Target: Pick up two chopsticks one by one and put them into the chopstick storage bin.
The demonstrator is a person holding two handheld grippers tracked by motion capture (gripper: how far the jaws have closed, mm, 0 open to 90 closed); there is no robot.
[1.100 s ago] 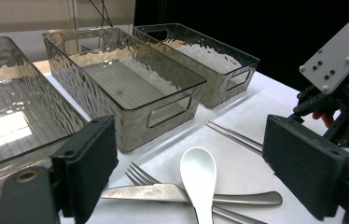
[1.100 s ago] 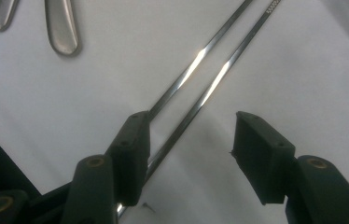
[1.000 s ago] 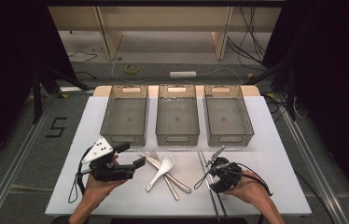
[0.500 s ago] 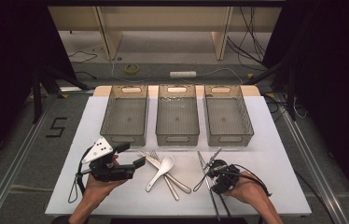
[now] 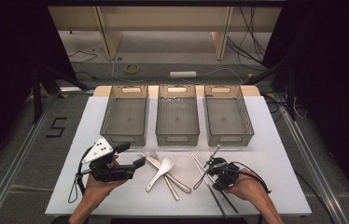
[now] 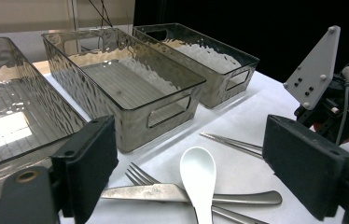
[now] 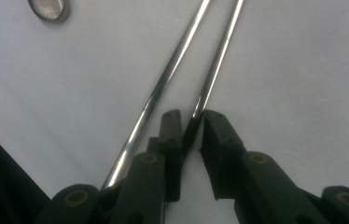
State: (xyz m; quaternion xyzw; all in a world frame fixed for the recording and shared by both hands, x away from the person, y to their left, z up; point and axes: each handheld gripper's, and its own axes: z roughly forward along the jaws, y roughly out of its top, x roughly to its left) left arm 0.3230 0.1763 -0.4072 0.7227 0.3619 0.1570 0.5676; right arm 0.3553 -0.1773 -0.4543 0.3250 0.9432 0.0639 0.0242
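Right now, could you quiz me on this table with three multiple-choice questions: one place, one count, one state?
1. Where is the white spoon? A on the floor; B on the table; C on a shelf.
2. How many clear bins? A one; B two; C three.
3. The right gripper's fingers are: A around one chopstick; B wide open; C holding the spoon.
Answers: B, it lies on the white tabletop; C, three stand in a row; A, the fingers have just been closing with one chopstick between them.
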